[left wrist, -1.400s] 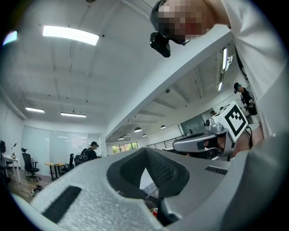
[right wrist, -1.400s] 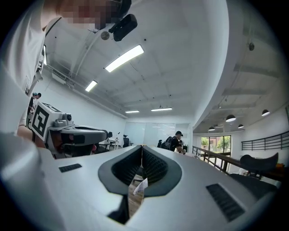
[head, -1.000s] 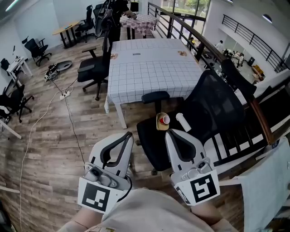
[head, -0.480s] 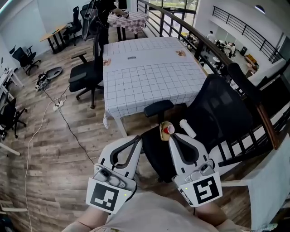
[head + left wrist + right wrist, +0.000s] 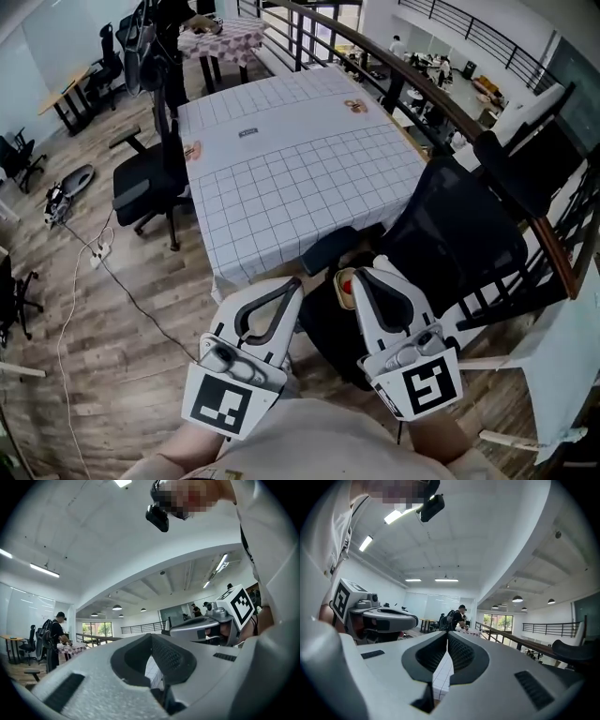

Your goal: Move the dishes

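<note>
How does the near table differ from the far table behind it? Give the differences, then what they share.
The near table wears a white cloth with a thin dark grid, while the far table wears a red-and-white patterned cloth. A person stands at the far table, but only a black office chair stands at the near table's left side. Both are cloth-covered and stand on the wooden floor.

- A small yellowish bowl (image 5: pixel 343 282) stands upright with something red and white inside. It lies between the tips of the two claws, close against the left side of the right gripper (image 5: pixel 367 277) and a little apart from the left gripper (image 5: pixel 289 287). The right claw's tip hides the bowl's right edge.
- Two small brownish dishes lie flat on the checked table (image 5: pixel 300 178), well ahead of both claws. The right-hand dish (image 5: pixel 354 106) is far beyond the right claw. The left-hand dish (image 5: pixel 192 150) is ahead and left of the left claw. Both are too small to make out further.
</note>
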A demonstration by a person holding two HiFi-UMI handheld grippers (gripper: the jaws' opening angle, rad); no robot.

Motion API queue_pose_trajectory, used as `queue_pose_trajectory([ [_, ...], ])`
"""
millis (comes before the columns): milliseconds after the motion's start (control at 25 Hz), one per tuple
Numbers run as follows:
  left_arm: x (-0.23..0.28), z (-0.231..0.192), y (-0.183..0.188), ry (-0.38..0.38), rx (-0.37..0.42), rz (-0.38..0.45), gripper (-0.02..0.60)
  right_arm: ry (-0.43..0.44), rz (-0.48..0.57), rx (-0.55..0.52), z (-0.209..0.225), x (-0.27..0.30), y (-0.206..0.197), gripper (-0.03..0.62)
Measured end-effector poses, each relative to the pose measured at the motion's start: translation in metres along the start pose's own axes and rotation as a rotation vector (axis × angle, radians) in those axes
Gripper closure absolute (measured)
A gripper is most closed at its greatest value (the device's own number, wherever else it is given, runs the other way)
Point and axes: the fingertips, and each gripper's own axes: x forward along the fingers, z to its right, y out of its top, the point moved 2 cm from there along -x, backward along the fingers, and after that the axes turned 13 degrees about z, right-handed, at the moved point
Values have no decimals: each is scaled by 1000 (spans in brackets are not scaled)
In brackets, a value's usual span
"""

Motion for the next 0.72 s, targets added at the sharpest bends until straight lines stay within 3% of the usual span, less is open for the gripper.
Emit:
queue_pose_trajectory([
  [160,37,-24,6,-48,-27,24,568,-70,-16,-22,33,22,11,571],
  [320,16,-72,-8,-60,-81,46,568,-117,-31,-23,1,58,-4,571],
  [480,40,-72,-6,-77,-55,64,568,-129,-56,-44,21,61,-1,571],
  [640,47,-75,-33,-68,-113,37,568,-174,-95,-40,34,55,-19,571],
  [720,43,-79,-34,-73,-105,32,568,-178,-101,-26,32,56,-23,571],
])
